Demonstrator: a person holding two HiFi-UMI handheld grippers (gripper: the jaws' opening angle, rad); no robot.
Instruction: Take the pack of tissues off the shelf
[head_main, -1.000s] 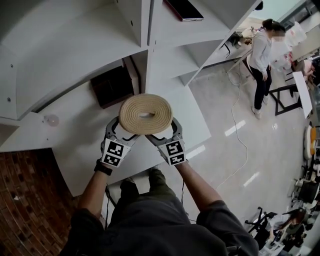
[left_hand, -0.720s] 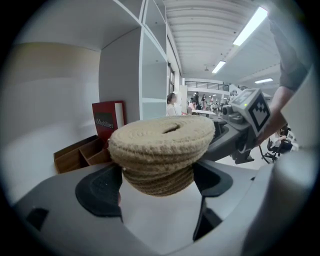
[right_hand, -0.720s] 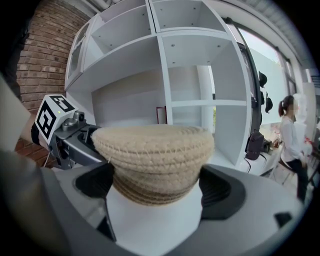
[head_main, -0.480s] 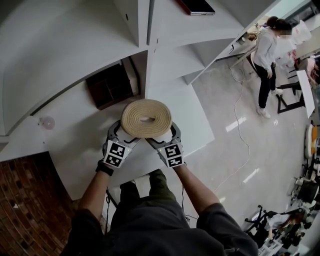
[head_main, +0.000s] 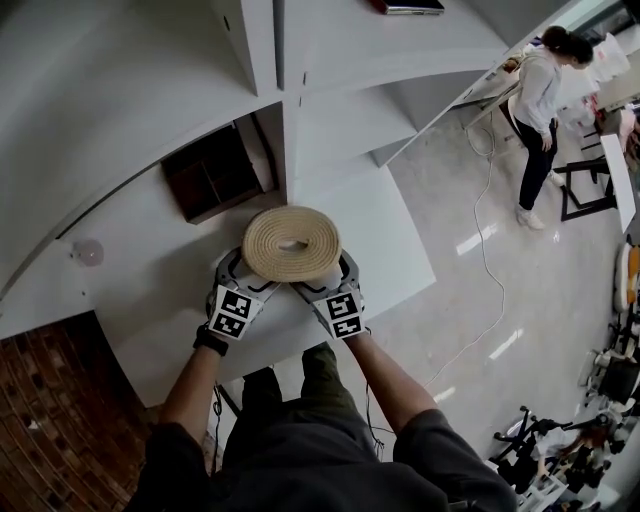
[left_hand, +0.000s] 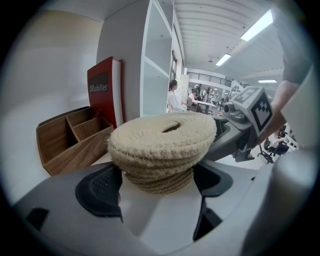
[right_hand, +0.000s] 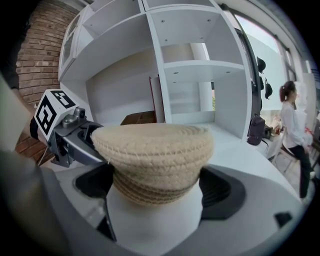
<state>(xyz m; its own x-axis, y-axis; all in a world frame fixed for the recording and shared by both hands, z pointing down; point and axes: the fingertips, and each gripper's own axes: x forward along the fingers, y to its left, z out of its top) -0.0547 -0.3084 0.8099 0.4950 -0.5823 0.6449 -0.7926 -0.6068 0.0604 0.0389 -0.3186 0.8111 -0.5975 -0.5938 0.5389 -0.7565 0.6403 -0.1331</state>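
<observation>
Grip: left gripper (head_main: 246, 282) and right gripper (head_main: 324, 283), fingers of each closed on the narrower base of the round woven-rope tissue holder (head_main: 291, 243), frame centre, from opposite sides.

Only thing I can actually read: "Mobilier" in white letters on the dark label of the tall red book (left_hand: 105, 90), standing upright at about ten o'clock in the left gripper view.
</observation>
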